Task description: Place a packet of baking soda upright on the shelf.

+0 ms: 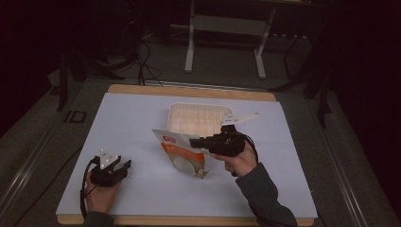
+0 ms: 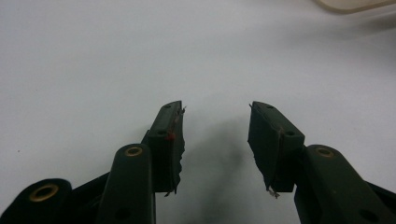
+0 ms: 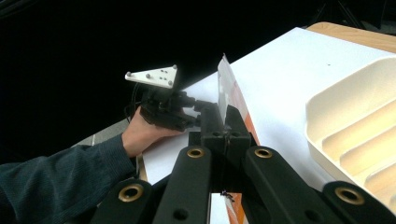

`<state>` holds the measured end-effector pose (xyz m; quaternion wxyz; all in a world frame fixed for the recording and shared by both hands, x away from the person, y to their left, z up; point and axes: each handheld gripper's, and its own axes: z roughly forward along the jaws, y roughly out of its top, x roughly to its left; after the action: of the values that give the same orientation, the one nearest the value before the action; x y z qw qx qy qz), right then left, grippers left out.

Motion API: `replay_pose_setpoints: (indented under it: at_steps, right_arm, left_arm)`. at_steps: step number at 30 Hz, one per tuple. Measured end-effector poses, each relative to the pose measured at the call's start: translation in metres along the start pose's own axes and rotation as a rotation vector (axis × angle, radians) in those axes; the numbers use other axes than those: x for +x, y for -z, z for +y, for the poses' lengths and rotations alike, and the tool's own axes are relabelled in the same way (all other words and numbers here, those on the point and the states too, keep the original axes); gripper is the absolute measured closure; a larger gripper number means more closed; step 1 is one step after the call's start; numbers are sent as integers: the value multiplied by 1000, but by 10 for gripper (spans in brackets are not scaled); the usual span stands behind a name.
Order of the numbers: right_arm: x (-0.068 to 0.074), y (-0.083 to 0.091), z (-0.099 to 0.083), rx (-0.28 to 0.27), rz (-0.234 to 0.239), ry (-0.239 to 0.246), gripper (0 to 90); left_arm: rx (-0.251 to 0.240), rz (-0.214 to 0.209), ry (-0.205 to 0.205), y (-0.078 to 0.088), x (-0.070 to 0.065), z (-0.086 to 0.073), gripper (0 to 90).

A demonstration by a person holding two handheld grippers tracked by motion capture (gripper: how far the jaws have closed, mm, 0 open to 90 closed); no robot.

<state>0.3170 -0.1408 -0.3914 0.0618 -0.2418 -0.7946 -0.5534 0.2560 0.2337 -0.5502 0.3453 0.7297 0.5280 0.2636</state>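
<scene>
2 grippers differed: right gripper (image 1: 195, 142) clamped the orange-and-white plastic pouch (image 1: 182, 153) upright beside the cream ribbed plastic tray (image 1: 198, 118); left gripper (image 2: 215, 140) rested, jaws apart, empty. Next probably tipping the pouch trayward.

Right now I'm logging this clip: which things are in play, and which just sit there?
In play:
- orange-and-white pouch, pinched by the right gripper
- white ridged tray just behind it, probably

Just there:
- left gripper, open, holding nothing
- white sheet over the table
</scene>
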Motion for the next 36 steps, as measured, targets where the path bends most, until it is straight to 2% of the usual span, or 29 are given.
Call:
replay_pose_setpoints:
  at_steps: [17, 36]
  right_arm:
    - [-10, 28, 8, -58, -77, -21, 900]
    - [-21, 52, 23, -99, -162, -42, 900]
  left_arm:
    - [-6, -3, 3, 0, 0, 0, 545]
    - [-7, -4, 1, 0, 0, 0, 544]
